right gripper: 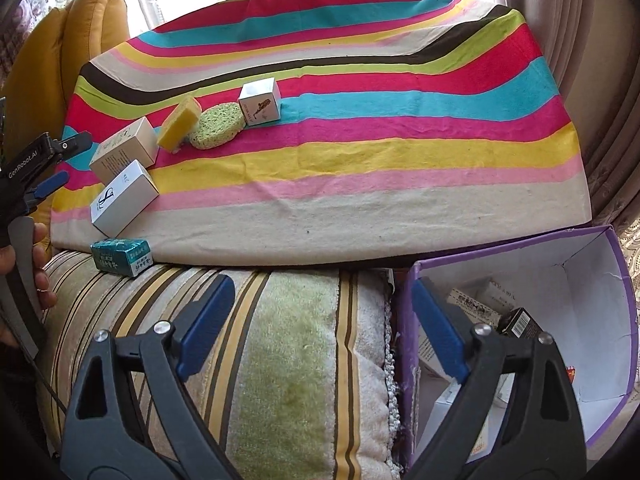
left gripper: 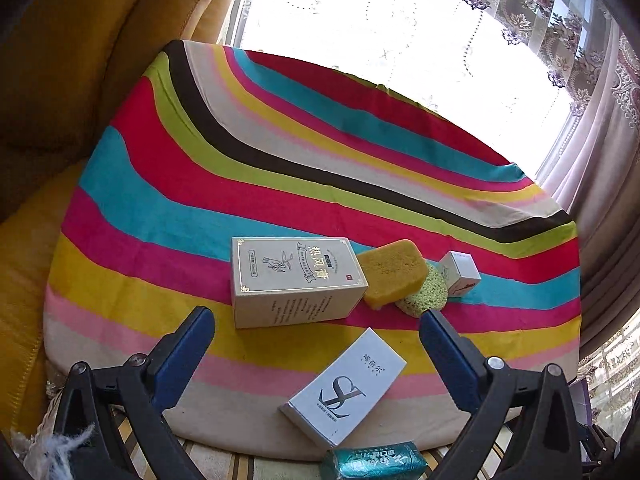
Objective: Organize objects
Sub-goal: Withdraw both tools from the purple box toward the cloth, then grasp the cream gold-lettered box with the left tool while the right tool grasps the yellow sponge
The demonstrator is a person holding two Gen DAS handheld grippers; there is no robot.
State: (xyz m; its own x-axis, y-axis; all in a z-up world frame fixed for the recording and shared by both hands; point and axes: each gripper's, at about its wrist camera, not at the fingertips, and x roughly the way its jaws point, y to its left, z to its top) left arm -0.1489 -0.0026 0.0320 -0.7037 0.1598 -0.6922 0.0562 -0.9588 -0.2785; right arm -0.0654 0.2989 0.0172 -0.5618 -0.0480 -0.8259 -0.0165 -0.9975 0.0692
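From the left wrist, the left gripper (left gripper: 316, 334) gapes wide and empty above the striped cloth (left gripper: 280, 184), where a beige box (left gripper: 294, 280), yellow sponge (left gripper: 392, 272) and white box (left gripper: 344, 386) lie. From the right wrist, the right gripper (right gripper: 322, 314) stands open, holding nothing, over a striped cushion (right gripper: 288, 360) beside the purple box (right gripper: 600, 320).

Ahead of the left gripper (left gripper: 316, 320), a beige box (left gripper: 296, 280) lies flat, touching a yellow sponge (left gripper: 392, 272) propped on a green round sponge (left gripper: 424, 292) and a small white cube box (left gripper: 460, 272). Nearer its open jaws lie a white box (left gripper: 344, 388) and a teal packet (left gripper: 372, 464).
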